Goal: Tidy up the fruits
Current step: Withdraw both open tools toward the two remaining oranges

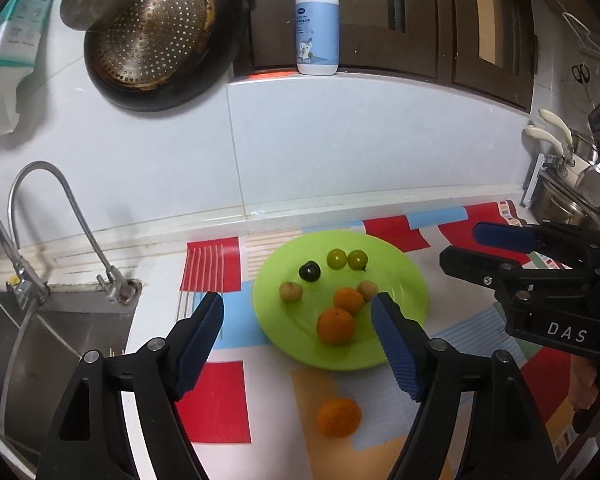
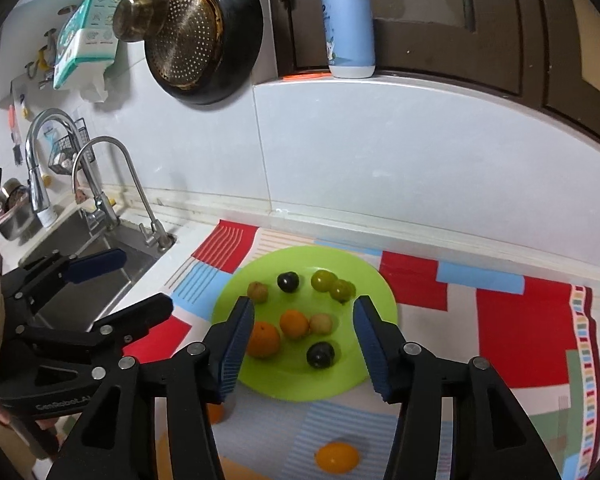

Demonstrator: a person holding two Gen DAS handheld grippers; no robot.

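A green plate [image 1: 400, 276] [image 2: 300, 380] lies on a patterned mat and carries two oranges [image 1: 335, 326] [image 2: 262, 339], two green grapes [image 1: 337, 258] [image 2: 324, 280], small tan fruits [image 1: 290, 292] and a dark plum [image 1: 309, 271]. The right wrist view shows a second dark plum [image 2: 320, 354] near the plate's front. One orange [image 1: 339, 417] rests on the mat in front of the plate, and a yellow-orange fruit [image 2: 337, 457] lies there too. My left gripper [image 1: 298, 320] [image 2: 144, 282] and right gripper [image 2: 304, 332] [image 1: 464, 250] hang above the plate's near side, both open and holding nothing.
A sink [image 1: 40, 344] with curved taps [image 1: 60, 220] sits left of the mat. A pan with a strainer [image 1: 156, 36] hangs on the tiled wall, and a pump bottle [image 1: 317, 28] stands on the ledge. Pots and utensils [image 1: 572, 176] crowd the far right.
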